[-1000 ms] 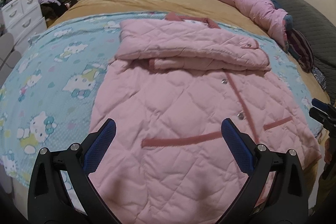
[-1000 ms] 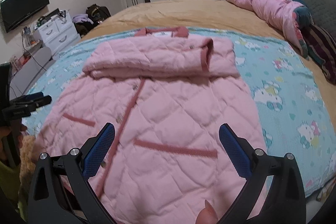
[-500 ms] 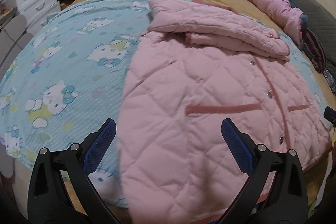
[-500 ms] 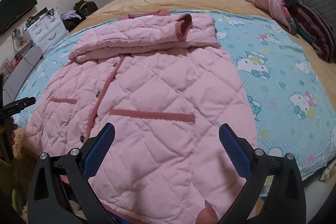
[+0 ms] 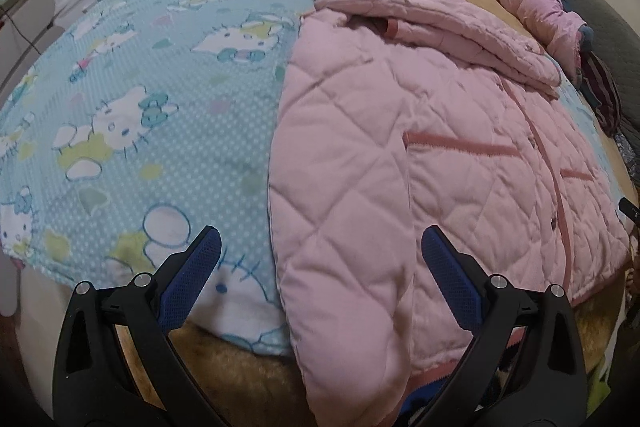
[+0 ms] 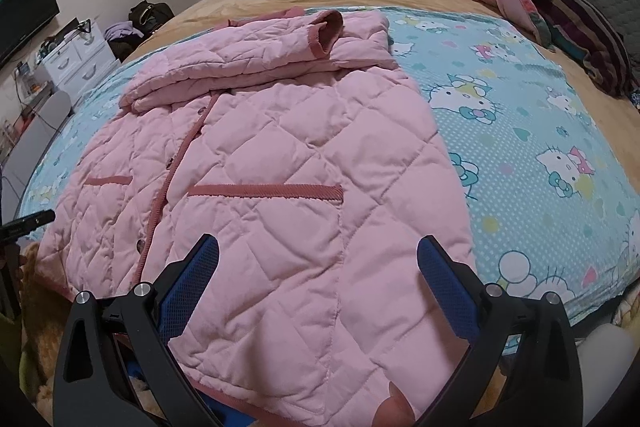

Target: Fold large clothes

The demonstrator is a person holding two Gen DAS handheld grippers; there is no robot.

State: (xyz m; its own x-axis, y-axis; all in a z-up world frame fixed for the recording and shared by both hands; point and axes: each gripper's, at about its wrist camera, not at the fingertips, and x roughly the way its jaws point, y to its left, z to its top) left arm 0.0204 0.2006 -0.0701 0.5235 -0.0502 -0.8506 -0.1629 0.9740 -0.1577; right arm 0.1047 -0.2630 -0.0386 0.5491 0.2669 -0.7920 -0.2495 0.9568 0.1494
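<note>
While both tongs gape empty, pink quilted jacket (image 6: 256, 163) lies flat, sleeves folded across.

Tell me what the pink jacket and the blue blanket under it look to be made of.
Pink jacket: soft padded fabric, matte, judging by puffy diamond quilting; darker pink trim at the pocket slits looks ribbed, maybe corduroy.
Blue blanket: thin printed cloth, matte, with white dots and cartoon cats; probably cotton or fleece, but the weave is too blurred to tell.

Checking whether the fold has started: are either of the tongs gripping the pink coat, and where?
Nothing is held. Both the left tongs and right tongs are open above the pink quilted coat's hem corners.
</note>
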